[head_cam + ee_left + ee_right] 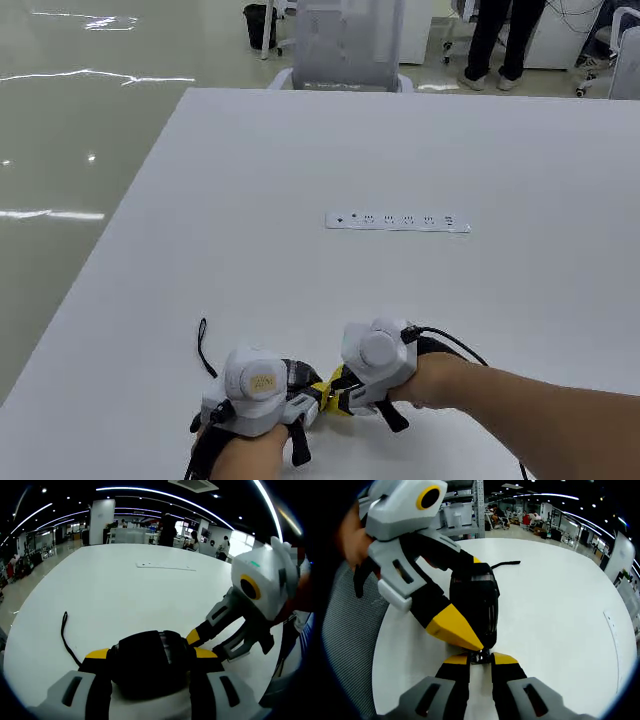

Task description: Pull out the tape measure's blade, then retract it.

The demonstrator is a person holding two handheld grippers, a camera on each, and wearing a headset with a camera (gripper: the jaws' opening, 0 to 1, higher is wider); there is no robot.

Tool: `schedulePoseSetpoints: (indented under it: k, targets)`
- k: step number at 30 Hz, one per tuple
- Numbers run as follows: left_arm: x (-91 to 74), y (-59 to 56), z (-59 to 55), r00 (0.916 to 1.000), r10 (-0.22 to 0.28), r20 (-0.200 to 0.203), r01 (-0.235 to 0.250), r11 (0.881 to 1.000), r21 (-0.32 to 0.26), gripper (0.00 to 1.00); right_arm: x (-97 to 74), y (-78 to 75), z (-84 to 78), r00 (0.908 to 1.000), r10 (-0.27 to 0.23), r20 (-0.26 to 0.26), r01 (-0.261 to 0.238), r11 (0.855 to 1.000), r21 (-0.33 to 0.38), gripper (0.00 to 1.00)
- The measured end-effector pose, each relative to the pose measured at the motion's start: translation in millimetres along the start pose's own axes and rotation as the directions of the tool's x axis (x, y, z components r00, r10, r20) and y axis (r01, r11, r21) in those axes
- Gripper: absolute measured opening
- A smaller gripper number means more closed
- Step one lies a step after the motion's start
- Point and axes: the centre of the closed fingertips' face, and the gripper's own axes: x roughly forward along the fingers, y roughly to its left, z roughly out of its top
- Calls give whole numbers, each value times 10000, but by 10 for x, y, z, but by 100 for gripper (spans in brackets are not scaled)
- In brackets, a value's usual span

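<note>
A black tape measure (298, 374) lies near the front edge of the white table (400, 150). My left gripper (150, 655) is shut on its body (152, 665), one yellow-tipped finger on each side. In the right gripper view the case (476, 597) stands just ahead of my right gripper (480, 659), whose jaws are shut on the small blade tip at the case's mouth. No length of blade shows outside the case. A black wrist strap (203, 345) trails from the case across the table to the left. In the head view the left gripper (312, 395) and right gripper (338, 388) meet tip to tip.
A white power strip (398, 222) lies mid-table, beyond the grippers. A grey chair (345, 45) stands at the far edge and a person (505, 40) stands behind it on the right. The table's left edge (110, 220) runs diagonally beside shiny floor.
</note>
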Motion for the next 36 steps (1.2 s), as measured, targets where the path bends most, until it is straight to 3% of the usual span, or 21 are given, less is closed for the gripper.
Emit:
schedulePoseSetpoints:
  k: [3, 12, 14, 21, 36]
  targets:
    - [1, -4, 0, 10000, 32, 21, -32, 10000, 3, 59, -16, -2, -9, 10000, 10, -9, -10, 9999, 169, 16]
    - [4, -3, -2, 10000, 17, 11, -17, 10000, -12, 59, -51, -6, -43, 10000, -28, -42, 27, 9997, -222, 15]
    - [2, -4, -2, 10000, 3, 4, -3, 10000, -9, 59, -45, -12, -45, 10000, -69, -59, 70, 9998, 195, 15]
    - [2, -1, 1, 10000, -8, 3, 8, 10000, -29, 59, -45, -7, -35, 9998, -117, -184, 125, 9990, 437, 14]
    - [0, 2, 8, 10000, -36, 16, 36, 9998, -206, 59, -2, -22, -2, 10000, -78, -49, 81, 9991, 428, 14]
